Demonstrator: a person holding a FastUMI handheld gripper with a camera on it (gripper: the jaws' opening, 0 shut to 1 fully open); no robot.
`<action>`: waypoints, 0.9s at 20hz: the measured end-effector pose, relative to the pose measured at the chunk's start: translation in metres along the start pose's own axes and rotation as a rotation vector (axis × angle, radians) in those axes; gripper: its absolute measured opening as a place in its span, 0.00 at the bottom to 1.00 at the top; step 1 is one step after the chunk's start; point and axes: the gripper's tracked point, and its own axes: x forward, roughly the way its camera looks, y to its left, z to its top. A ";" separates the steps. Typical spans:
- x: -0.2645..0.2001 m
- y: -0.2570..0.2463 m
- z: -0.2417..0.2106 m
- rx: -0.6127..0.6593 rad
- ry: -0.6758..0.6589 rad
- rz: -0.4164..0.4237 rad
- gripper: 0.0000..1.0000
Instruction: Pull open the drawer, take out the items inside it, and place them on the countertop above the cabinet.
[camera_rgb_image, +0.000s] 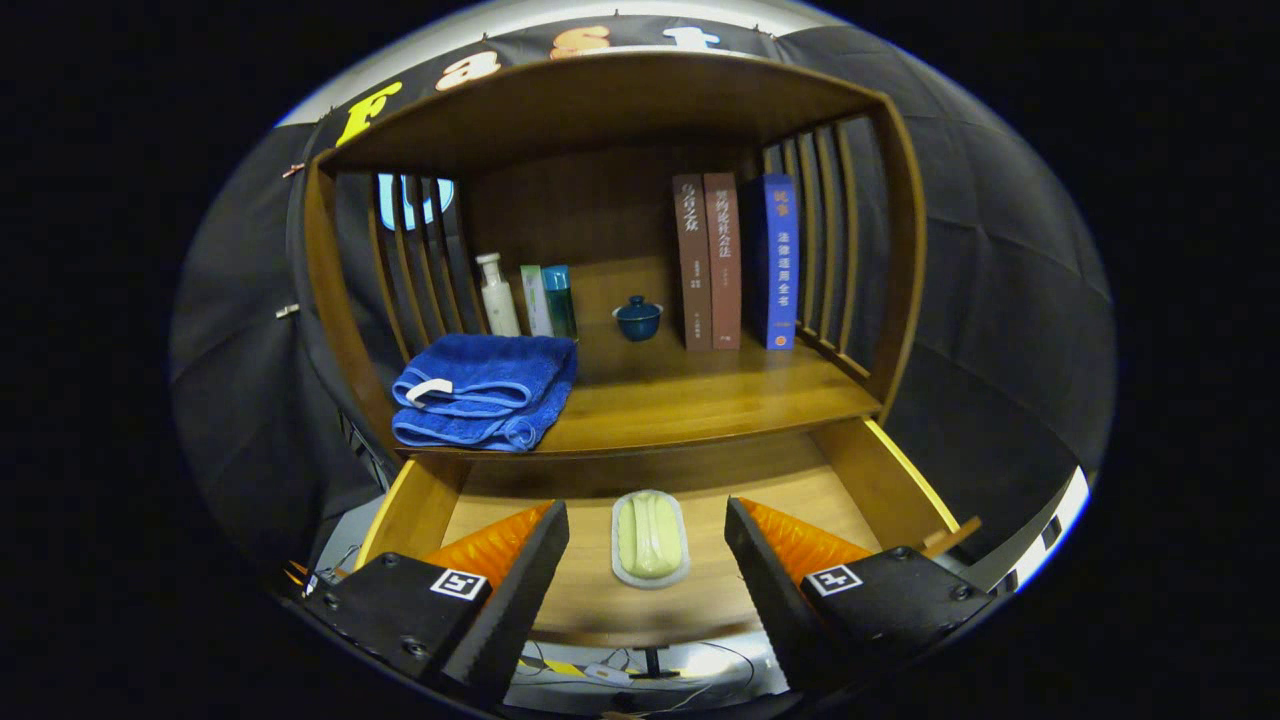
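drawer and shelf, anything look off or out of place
Nothing stands out. The drawer is pulled open with a soap dish lying flat inside, between the open gripper's fingers. On the countertop the towel is folded and the books stand upright.

Smooth satin wood cabinet (640, 400), wood drawer (800, 490), plush cloth towel (485, 390), glossy ceramic cup (637, 318), glossy book spines (740, 260)

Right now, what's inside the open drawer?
A pale green soap bar on its dish lies in the drawer, between the open gripper's fingers. The drawer's back, under the shelf, is hidden.
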 end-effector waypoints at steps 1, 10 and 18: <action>0.016 0.002 -0.001 -0.008 0.039 0.002 1.00; 0.099 -0.004 -0.054 -0.049 0.386 -0.026 1.00; 0.123 -0.010 -0.102 -0.073 0.607 -0.039 0.64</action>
